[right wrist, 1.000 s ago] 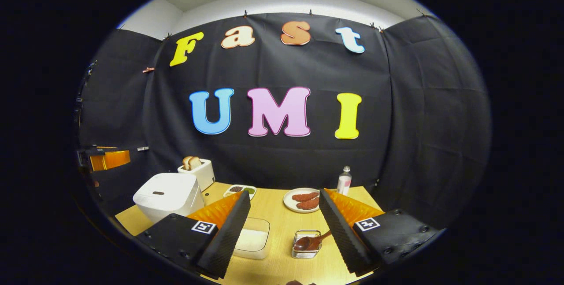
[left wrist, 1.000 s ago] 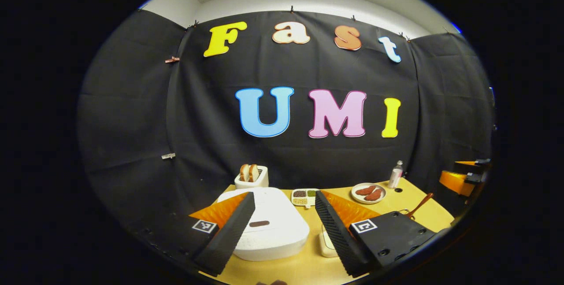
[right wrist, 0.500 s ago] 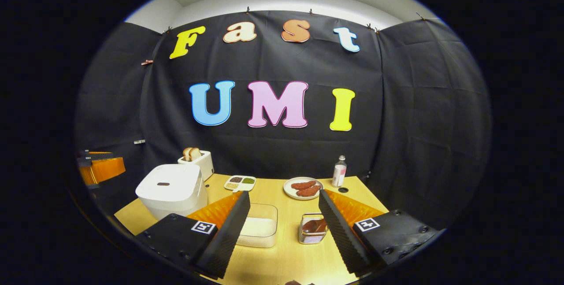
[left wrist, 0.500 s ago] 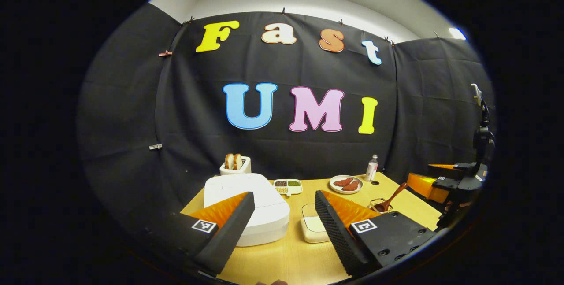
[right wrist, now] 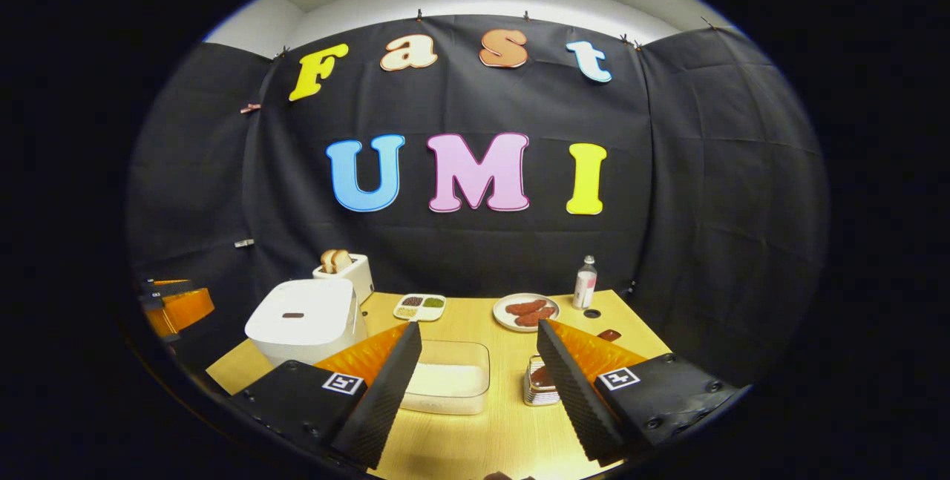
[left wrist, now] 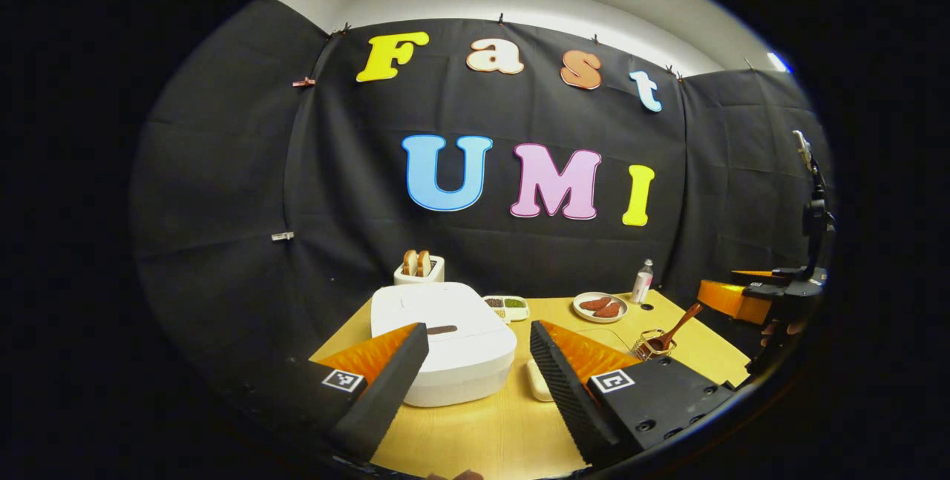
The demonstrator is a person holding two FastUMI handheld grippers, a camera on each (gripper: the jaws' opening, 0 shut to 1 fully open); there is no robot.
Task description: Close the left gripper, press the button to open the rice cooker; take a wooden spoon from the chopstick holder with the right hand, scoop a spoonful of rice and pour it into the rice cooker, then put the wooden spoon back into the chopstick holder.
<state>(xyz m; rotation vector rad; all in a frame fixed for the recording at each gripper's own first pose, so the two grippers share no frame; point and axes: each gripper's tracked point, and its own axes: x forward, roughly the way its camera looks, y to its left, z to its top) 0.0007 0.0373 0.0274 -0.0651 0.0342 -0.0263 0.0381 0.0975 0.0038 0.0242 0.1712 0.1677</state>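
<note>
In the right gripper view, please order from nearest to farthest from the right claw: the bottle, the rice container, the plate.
1. Rice container, just ahead between the fingers, toward the left one.
2. Plate, mid-table, slightly right.
3. Bottle, at the back wall.

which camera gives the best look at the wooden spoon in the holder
The left gripper view: the wooden spoon shows bowl and handle, leaning out of the chopstick holder. In the right gripper view the spoon is mostly hidden behind the right claw's finger, with just its handle tip showing.
</note>
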